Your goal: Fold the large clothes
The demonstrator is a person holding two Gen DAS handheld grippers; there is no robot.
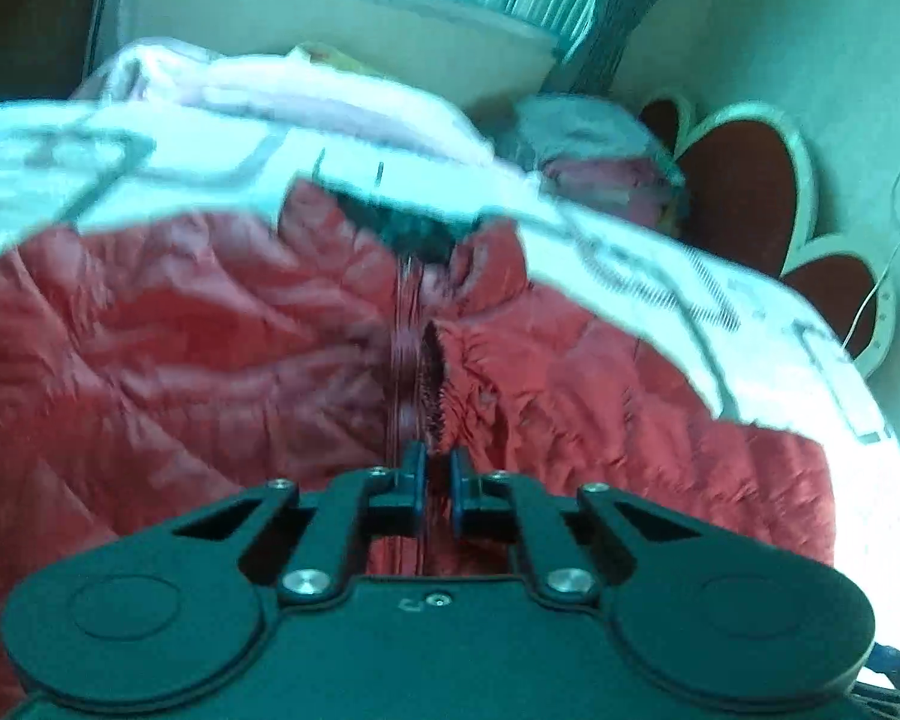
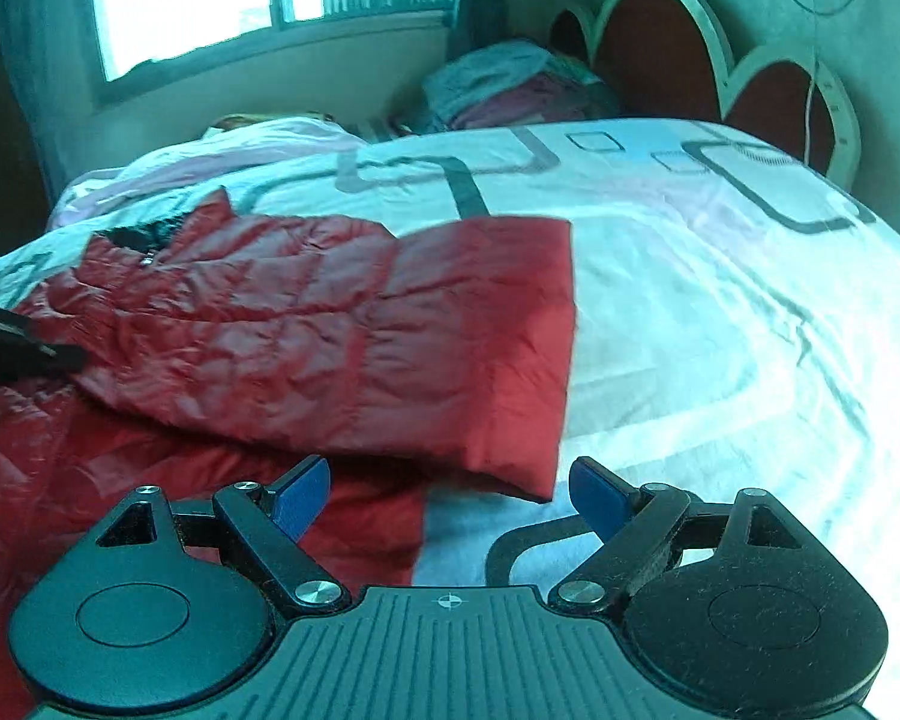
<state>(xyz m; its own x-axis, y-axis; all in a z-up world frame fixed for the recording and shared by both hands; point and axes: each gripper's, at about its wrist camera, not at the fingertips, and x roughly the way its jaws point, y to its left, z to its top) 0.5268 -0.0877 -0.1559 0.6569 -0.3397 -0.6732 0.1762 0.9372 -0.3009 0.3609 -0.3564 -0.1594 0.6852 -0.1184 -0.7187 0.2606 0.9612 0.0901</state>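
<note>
Red quilted jacket [image 1: 222, 348] — shiny, puffy, creased — spread on a bed [image 2: 720, 300] with a white printed cover. Collar pointing toward the window [image 2: 180, 0], long axis running from the near edge away. One sleeve [image 2: 450, 330] folded across, cuff squared off. Left gripper [image 1: 437, 468] nearly pressed together over the zipper line — hard to tell whether pinching fabric; view blurred. Right gripper [image 2: 450, 495] spread wide, blue pads [image 2: 300, 495] bare, near the sleeve cuff. Jacket hem cut off below.
</note>
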